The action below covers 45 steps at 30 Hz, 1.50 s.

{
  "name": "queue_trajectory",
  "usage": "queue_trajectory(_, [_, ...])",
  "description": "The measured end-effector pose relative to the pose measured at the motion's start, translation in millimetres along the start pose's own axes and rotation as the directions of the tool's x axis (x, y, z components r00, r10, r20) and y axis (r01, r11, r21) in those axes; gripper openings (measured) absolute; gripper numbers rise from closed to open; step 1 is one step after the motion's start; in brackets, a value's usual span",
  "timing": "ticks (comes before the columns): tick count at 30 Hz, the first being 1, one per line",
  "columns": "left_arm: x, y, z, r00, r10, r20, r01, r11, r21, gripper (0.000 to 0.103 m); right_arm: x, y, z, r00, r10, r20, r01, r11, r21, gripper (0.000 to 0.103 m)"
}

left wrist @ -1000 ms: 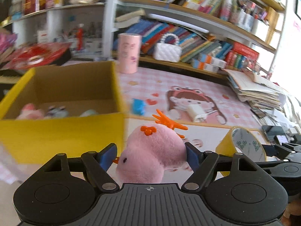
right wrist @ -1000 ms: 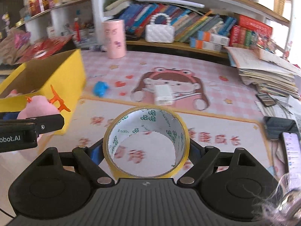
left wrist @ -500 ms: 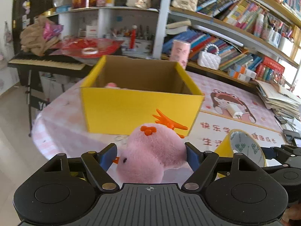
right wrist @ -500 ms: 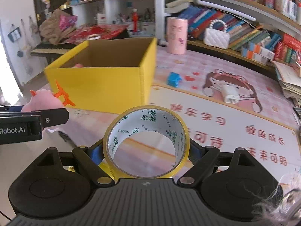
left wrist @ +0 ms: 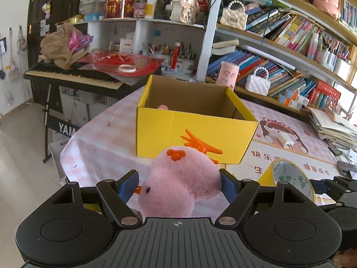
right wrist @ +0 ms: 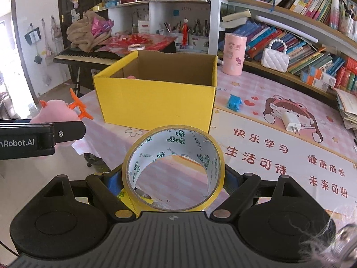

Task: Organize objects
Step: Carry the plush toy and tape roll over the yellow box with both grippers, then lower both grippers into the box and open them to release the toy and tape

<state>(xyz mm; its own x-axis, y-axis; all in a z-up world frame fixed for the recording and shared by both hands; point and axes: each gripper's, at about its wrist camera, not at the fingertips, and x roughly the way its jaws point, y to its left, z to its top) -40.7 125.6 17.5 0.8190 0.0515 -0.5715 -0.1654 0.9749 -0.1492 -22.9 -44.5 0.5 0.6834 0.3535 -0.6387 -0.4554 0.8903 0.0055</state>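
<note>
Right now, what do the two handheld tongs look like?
Both tongs, left and right, are matte black plastic with a ribbed centre plate, round side caps, silver pivot screws and blue finger pads. The left one's side carries white "Robot.AI" lettering.

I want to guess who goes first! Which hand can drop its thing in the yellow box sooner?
Probably right. The right gripper holds the tape roll facing the yellow box; the left gripper with the pink plush sits off its corner.

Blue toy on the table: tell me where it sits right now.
In the right wrist view, the small blue toy lies on the pink tablecloth just right of the yellow cardboard box, in front of the pink cylindrical canister.
</note>
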Motion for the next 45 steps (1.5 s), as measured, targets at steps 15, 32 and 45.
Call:
queue_trajectory(15, [-7.3, 17.5, 8.8, 0.998, -0.029, 0.054, 0.029, 1.000, 0.001, 0.078, -3.9, 19.2, 11.2, 0.999, -0.025, 0.035, 0.026, 1.000, -0.017, 0.084])
queue_trajectory(32, [27.2, 18.8, 53.4, 0.993, -0.001, 0.117, 0.006, 0.999, -0.042, 0.078, 21.5, -4.1, 59.2, 0.997, -0.025, 0.073, 0.026, 1.000, -0.013, 0.084])
queue_trajectory(45, [100.8, 0.6, 113.1, 0.989, 0.063, 0.132, -0.057, 0.997, -0.043, 0.078, 96.3, -35.3, 142.4, 0.989, 0.055, 0.137, -0.043, 0.995, -0.087, 0.084])
